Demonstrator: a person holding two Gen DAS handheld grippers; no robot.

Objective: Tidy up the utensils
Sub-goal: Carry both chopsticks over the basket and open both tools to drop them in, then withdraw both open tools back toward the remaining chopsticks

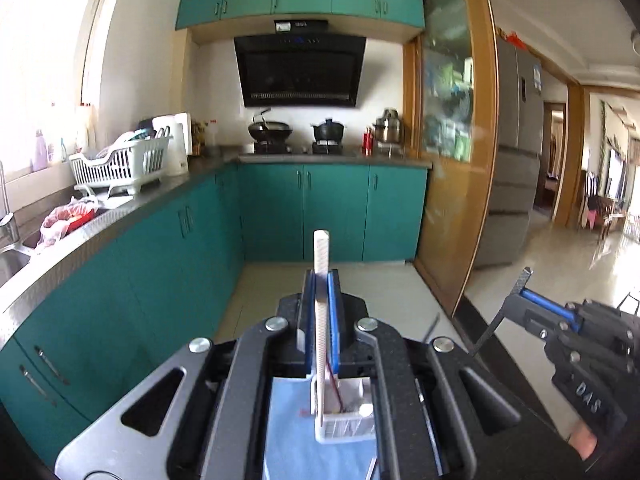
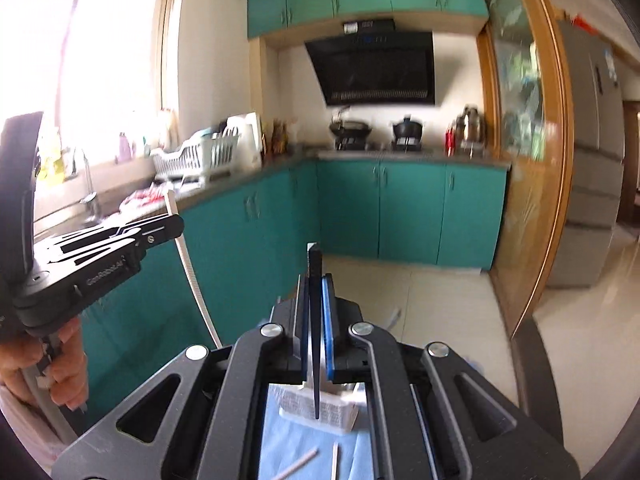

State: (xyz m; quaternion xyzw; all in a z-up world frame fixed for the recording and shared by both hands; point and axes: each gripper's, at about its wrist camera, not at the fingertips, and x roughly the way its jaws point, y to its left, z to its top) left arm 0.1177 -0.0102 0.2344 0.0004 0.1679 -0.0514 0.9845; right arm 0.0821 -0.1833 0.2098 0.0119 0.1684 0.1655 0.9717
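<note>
Holding one chopstick per gripper, both raised above the work surface.
left gripper (image 1: 321, 280): fingers clamped together on a white chopstick (image 1: 321, 264)
white chopstick axis: near vertical, upper end sticks up past the fingertips, lower end points down toward the white basket (image 1: 344, 428)
white chopstick from the right wrist view (image 2: 188, 264): long axis runs top-left to bottom-right, slight curve from the lens
right gripper (image 2: 316, 280): fingers pinched on a black chopstick (image 2: 315, 320)
black chopstick axis: upright, top end above the fingertips, bottom end hangs over the basket (image 2: 320, 412)
right gripper from the left wrist view (image 1: 520, 292): black chopstick (image 1: 500, 316) slants, upper end up-right, lower end down-left
basket: sits on a blue mat (image 1: 288, 440), below both grippers, apart from both chopsticks
loose sticks (image 2: 298, 464): two pale ones lie flat on the mat near the basket
hands: one on each handle, left hand (image 2: 60, 364), right hand's fingertip (image 1: 582, 440)
backdrop: teal cabinets (image 1: 272, 212), dish rack (image 1: 120, 164) on the counter
</note>
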